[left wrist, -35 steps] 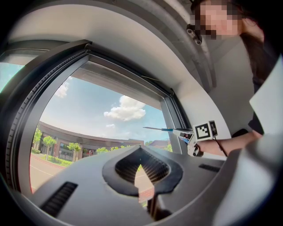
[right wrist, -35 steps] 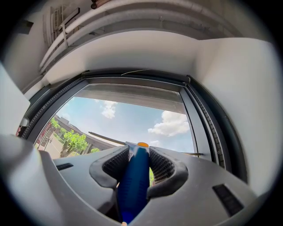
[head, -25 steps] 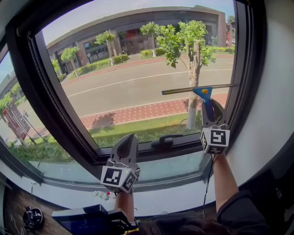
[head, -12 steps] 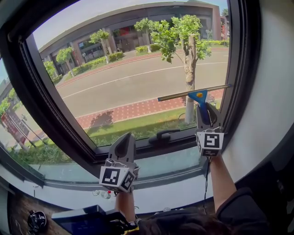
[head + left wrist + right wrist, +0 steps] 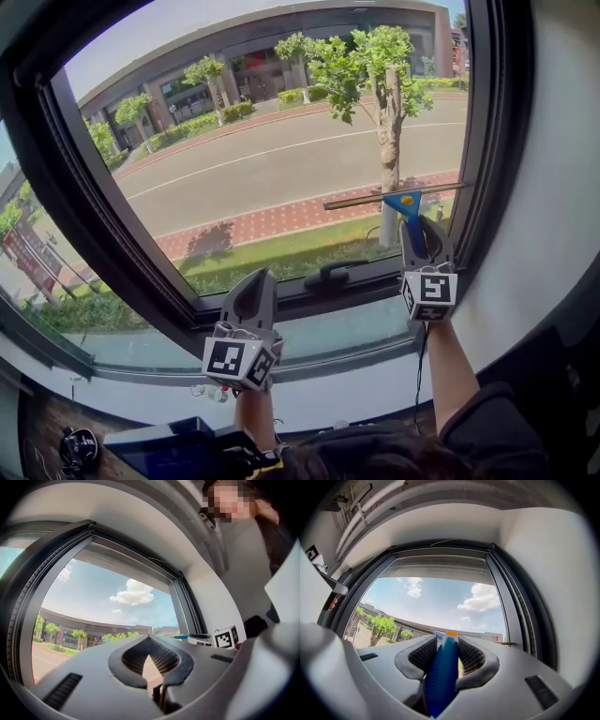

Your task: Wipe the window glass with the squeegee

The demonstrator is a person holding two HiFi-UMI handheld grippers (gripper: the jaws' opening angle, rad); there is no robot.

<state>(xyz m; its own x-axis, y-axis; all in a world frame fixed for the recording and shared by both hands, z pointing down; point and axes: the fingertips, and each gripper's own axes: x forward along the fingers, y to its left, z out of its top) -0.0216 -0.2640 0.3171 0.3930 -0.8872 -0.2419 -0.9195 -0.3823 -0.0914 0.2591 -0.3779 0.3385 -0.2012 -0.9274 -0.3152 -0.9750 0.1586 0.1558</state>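
Note:
The squeegee [image 5: 392,199] has a thin brass-coloured blade bar lying almost level against the lower right of the window glass [image 5: 262,150], and a blue handle [image 5: 442,667]. My right gripper [image 5: 421,234] is shut on that handle and points up at the pane; in the right gripper view the handle fills the gap between the ribbed pads of the right gripper [image 5: 444,651]. My left gripper [image 5: 250,298] is held low in front of the bottom frame, shut, with nothing in it. In the left gripper view the left gripper [image 5: 150,660] points at the glass and sky.
A black window frame [image 5: 487,141] borders the pane, with a black lever handle [image 5: 330,277] on the bottom rail between the grippers. A white wall [image 5: 562,187] stands close on the right. Below is a pale sill [image 5: 347,403] and a dark device [image 5: 159,445].
The right gripper has drawn the squeegee down the glass, nearer the bottom rail. The left gripper has stayed where it was.

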